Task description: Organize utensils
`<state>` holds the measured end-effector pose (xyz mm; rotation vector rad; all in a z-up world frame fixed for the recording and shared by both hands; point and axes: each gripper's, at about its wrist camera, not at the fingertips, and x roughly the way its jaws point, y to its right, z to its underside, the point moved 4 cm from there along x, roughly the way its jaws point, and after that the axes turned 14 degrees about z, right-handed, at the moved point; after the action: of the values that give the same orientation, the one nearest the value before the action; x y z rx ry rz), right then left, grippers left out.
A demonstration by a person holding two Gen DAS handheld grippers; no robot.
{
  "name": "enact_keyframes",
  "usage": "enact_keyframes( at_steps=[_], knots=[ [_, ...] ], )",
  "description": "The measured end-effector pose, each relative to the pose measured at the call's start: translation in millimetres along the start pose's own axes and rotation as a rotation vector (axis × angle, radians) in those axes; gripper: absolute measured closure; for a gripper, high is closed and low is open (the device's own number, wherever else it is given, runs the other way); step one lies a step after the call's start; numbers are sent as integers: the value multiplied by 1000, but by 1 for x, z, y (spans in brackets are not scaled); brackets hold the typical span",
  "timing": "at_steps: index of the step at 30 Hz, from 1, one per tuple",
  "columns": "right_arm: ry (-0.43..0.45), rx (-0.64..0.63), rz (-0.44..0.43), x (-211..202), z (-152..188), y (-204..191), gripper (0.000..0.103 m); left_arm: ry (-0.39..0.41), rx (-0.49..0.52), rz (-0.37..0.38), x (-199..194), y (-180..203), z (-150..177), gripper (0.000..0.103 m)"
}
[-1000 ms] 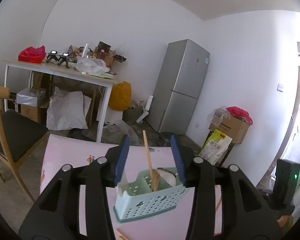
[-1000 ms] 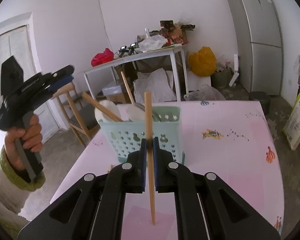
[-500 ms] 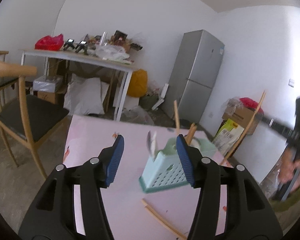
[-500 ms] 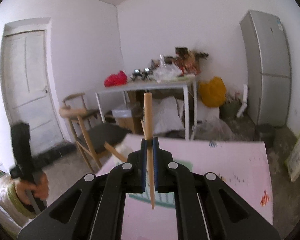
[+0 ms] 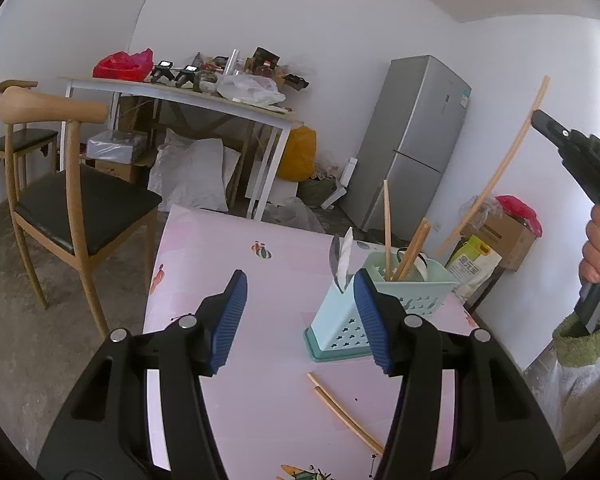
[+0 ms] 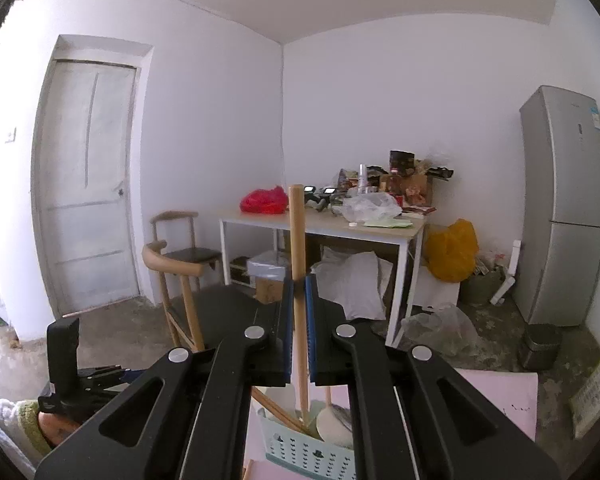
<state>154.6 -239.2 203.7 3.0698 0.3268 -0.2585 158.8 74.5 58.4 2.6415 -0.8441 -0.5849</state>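
Observation:
A mint green utensil basket stands on the pink table and holds chopsticks and spoons. My left gripper is open and empty, low over the table just left of the basket. Two loose chopsticks lie on the table in front of the basket. My right gripper is shut on a wooden chopstick, held upright above the basket. The same chopstick shows in the left wrist view, raised at the right.
A wooden chair stands left of the table. A cluttered white side table and a grey fridge are against the far wall. Boxes and bags sit right of the table.
My right gripper has lifted the chopstick off the table to above the basket. My left gripper has drawn back and left of the basket.

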Motion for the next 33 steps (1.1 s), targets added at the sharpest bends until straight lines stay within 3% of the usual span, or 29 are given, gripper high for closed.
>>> enact_keyframes(
  at_steps=[6, 17, 23, 25, 27, 33],
  knots=[
    [-43, -54, 16, 24, 16, -8, 97, -2, -2, -11, -3, -2, 2, 50],
    [-174, -210, 63, 59, 74, -25, 97, -22, -6, -16, 0, -2, 8, 50],
    [-243, -168, 84, 58, 94, -9, 95, -55, -3, -23, 6, 0, 15, 49],
    [-240, -139, 88, 51, 94, -2, 80, -69, -2, -27, 9, 1, 18, 49],
    [-231, -117, 97, 43, 93, 4, 72, -85, -2, -32, 12, 1, 19, 49],
    [-195, 23, 116, 10, 88, 32, 62, -145, 11, -62, 24, 4, 27, 45]
  ],
)
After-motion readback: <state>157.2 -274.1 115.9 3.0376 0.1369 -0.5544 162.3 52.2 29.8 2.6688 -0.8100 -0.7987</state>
